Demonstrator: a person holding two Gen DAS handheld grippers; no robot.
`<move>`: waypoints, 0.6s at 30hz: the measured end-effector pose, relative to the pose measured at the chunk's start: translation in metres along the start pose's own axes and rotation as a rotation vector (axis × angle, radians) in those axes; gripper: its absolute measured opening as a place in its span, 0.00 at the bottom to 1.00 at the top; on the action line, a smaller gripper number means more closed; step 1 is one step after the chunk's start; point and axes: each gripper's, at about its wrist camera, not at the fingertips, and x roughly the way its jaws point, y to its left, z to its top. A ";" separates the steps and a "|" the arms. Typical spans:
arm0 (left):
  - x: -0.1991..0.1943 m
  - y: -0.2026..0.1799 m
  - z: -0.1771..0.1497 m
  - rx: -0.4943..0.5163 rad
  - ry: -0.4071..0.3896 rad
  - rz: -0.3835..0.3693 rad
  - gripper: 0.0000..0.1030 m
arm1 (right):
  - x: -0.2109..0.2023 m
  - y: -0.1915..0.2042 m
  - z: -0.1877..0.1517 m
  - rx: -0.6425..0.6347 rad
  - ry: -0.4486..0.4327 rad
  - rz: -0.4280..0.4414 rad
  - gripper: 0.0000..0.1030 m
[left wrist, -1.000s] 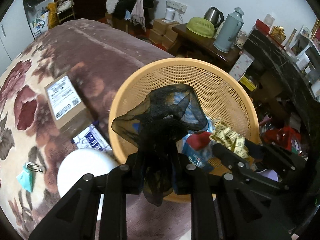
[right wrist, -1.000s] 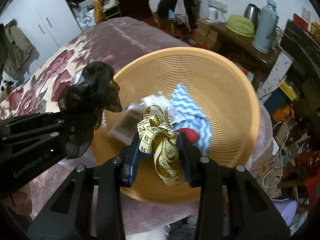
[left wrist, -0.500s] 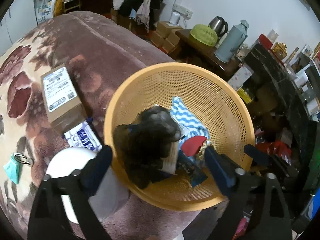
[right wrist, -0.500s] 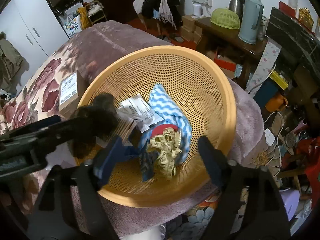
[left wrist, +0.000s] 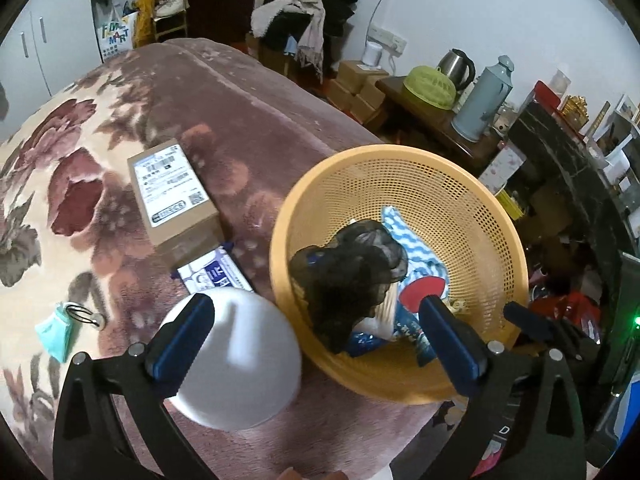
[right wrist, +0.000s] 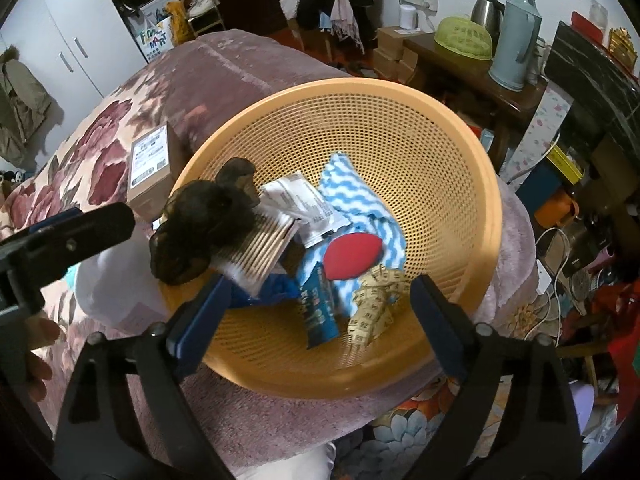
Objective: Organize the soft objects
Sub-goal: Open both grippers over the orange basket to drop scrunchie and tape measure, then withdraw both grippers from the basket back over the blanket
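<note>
An orange mesh basket [left wrist: 460, 184] [right wrist: 420, 128] sits at the bed's edge. In it lie a black gauze cloth [left wrist: 352, 276] [right wrist: 200, 224], a blue-white wavy cloth [right wrist: 352, 184], a yellow tape measure [right wrist: 372, 300], a red pad [right wrist: 352, 256], cotton swabs [right wrist: 264, 248] and packets. My left gripper [left wrist: 316, 336] is open and empty above the basket's near left rim. My right gripper [right wrist: 316, 312] is open and empty above the basket's near side. The left gripper's finger [right wrist: 72, 236] shows at the left of the right wrist view.
A cardboard box [left wrist: 172, 196], a blue-white packet [left wrist: 212, 276], a white round lid [left wrist: 236, 360] and a teal face mask [left wrist: 54, 332] lie on the floral blanket [left wrist: 60, 160] left of the basket. A wooden table with a thermos [left wrist: 484, 100] and kettle stands behind.
Both grippers have opened. The black cloth dropped from the left one and the tape measure from the right one into the basket. Both grippers have pulled back and up.
</note>
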 end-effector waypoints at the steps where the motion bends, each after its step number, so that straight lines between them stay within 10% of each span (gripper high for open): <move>1: -0.002 0.002 -0.001 -0.005 -0.002 0.002 0.99 | 0.000 0.002 -0.001 -0.002 0.000 -0.001 0.90; 18: -0.028 0.065 -0.023 -0.083 -0.021 0.039 0.99 | -0.003 0.059 -0.008 -0.081 0.002 0.007 0.91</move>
